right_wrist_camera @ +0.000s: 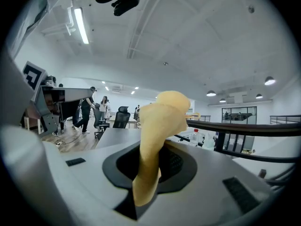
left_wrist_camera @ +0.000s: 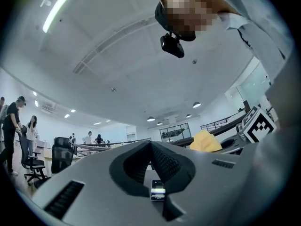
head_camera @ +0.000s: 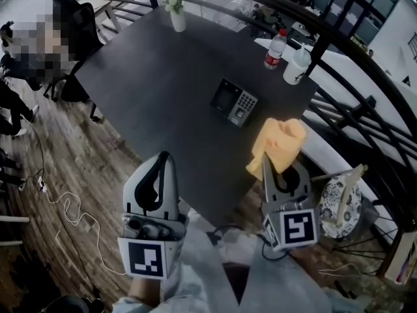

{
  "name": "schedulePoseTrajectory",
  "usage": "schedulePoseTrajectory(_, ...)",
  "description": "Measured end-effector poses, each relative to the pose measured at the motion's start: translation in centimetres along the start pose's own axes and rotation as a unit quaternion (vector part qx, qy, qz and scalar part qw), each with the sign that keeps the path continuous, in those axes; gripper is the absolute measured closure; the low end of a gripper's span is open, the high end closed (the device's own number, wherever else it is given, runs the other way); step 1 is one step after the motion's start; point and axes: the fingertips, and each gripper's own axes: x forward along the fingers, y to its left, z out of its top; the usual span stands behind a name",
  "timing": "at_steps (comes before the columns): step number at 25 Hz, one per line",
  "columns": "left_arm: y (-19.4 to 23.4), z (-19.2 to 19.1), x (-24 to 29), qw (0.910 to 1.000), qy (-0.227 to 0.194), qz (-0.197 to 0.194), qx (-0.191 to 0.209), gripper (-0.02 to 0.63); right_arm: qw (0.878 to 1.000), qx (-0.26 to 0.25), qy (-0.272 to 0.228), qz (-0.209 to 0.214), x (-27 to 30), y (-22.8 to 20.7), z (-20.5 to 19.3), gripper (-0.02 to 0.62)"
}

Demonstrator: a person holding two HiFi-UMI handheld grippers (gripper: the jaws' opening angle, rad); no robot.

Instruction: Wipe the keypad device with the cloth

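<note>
The keypad device [head_camera: 233, 103], black with a small screen and a grey key block, lies on the dark table [head_camera: 163, 90] near its right edge. My right gripper [head_camera: 278, 167] is held upright at the table's near corner, shut on a yellow cloth [head_camera: 280, 145]. The cloth [right_wrist_camera: 160, 126] rises between the jaws and flops over the top. My left gripper [head_camera: 162, 160] is shut with nothing in it, raised in front of the table's near edge. In the left gripper view the jaws meet at a point [left_wrist_camera: 150, 146], and the cloth [left_wrist_camera: 205, 141] shows to the right.
A white vase with flowers [head_camera: 176, 8] stands at the table's far end. A water bottle [head_camera: 275, 49] and a white bottle [head_camera: 296, 65] stand at the far right corner. A black railing [head_camera: 355, 64] runs along the right. Office chairs, people and a floor cable [head_camera: 71, 210] are left.
</note>
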Motion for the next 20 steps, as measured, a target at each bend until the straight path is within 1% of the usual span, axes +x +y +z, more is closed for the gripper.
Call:
schedulePoseTrajectory(5, 3.0, -0.9, 2.3, 0.9998, 0.001, -0.021, -0.001, 0.594, 1.0, 0.004, 0.014, -0.026, 2.5, 0.2, 0.0, 0.525)
schedulePoseTrajectory(11, 5.5, -2.3, 5.2, 0.9984, 0.004, -0.052, -0.023, 0.594, 0.998, 0.003, 0.032, -0.053, 5.5, 1.0, 0.2, 0.525)
schedulePoseTrajectory(16, 7.3, -4.2, 7.4, 0.9965, 0.01, -0.074, -0.039, 0.594, 0.996, -0.01, 0.051, -0.067, 8.2, 1.7, -0.4, 0.525)
schedulePoseTrajectory(20, 8.6, -5.6, 9.1, 0.9946, 0.017, -0.09, -0.049, 0.594, 0.995, -0.006, 0.065, -0.081, 10.2, 1.8, -1.0, 0.525)
